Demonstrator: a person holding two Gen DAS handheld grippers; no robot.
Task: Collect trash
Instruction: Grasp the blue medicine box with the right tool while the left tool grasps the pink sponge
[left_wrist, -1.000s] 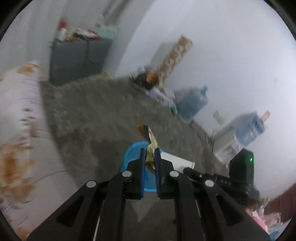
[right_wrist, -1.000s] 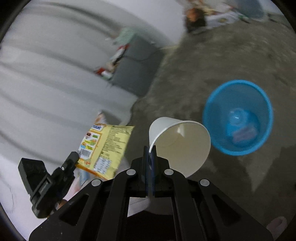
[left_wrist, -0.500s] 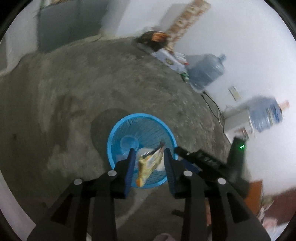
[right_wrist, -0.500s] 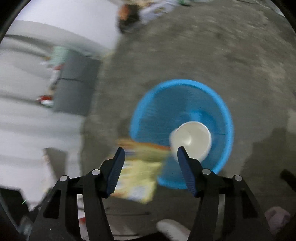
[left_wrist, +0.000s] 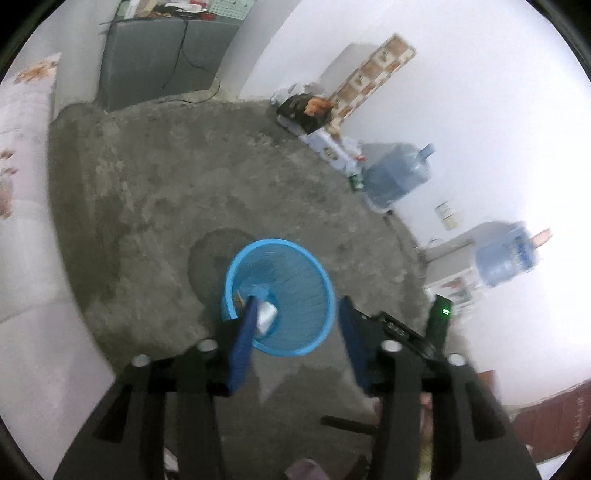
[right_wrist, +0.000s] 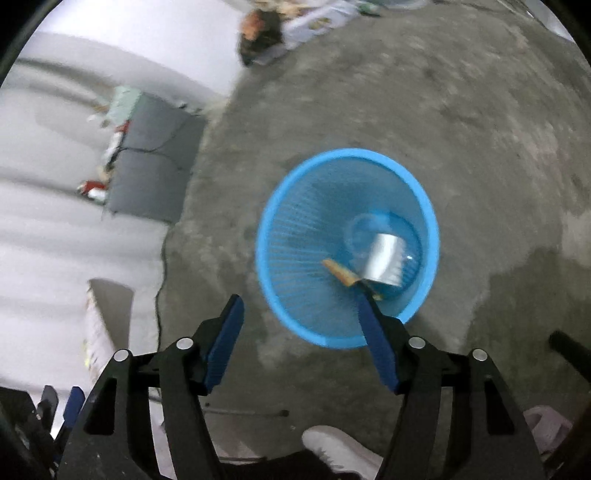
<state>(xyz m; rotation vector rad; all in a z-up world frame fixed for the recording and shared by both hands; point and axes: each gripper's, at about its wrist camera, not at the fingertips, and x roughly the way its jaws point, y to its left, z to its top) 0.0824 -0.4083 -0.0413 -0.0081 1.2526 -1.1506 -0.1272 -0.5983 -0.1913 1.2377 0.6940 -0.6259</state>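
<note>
Scene: Two handheld grippers hang over a blue basket (right_wrist: 349, 247) standing on a grey concrete floor (left_wrist: 155, 192).
Left gripper (left_wrist: 295, 328): Jaws apart and opening, with nothing between them; the basket's mouth shows through the gap.
Right gripper (right_wrist: 301, 332): Jaws apart and opening, also empty; its right-hand finger crosses the basket's near rim.
Trash: A white paper cup (right_wrist: 384, 260) lies on its side at the bottom of the basket, with a yellow snack wrapper (right_wrist: 341, 273) just beside it, blurred in the right wrist view.
Key relation: The basket sits ahead of and below both pairs of jaws. In the right wrist view the cup's long axis runs slantwise across the basket floor.
Nearer hand: Cannot tell; both grippers look about equally close to the rim.
Status: Judging by the empty jaws and the filled basket, both pieces are dropped in.
Next: More litter probably has to be found elsewhere; none lies near the basket.
Surroundings: Water jugs (left_wrist: 397, 177) stand along the white wall; a shoe (right_wrist: 340, 448) shows at the bottom edge.
</note>
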